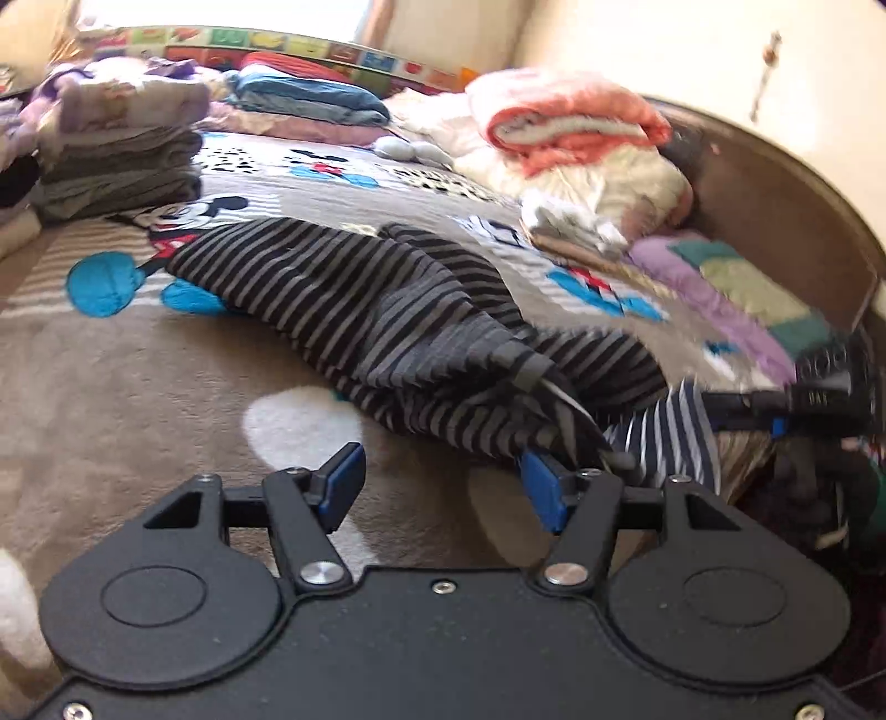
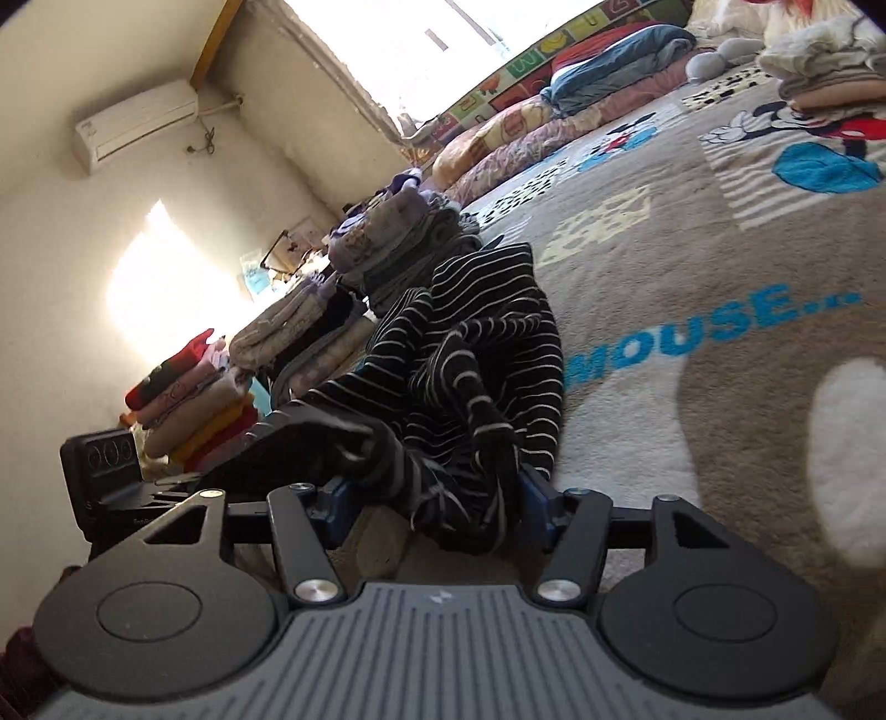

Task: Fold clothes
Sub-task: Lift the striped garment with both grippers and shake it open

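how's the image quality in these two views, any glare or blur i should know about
Left wrist view: fisheye bending at the edges, motion smear on the right side around the quilt, striped garment fairly sharp. Right wrist view: window blown out, bright sun patch on the wall, horizon tilted, striped garment dark but readable.

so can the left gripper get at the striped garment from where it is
Probably yes. The left gripper has its jaws open, and the striped garment lies crumpled on the blanket just ahead, its near edge by the right-hand jaw, nothing in between.
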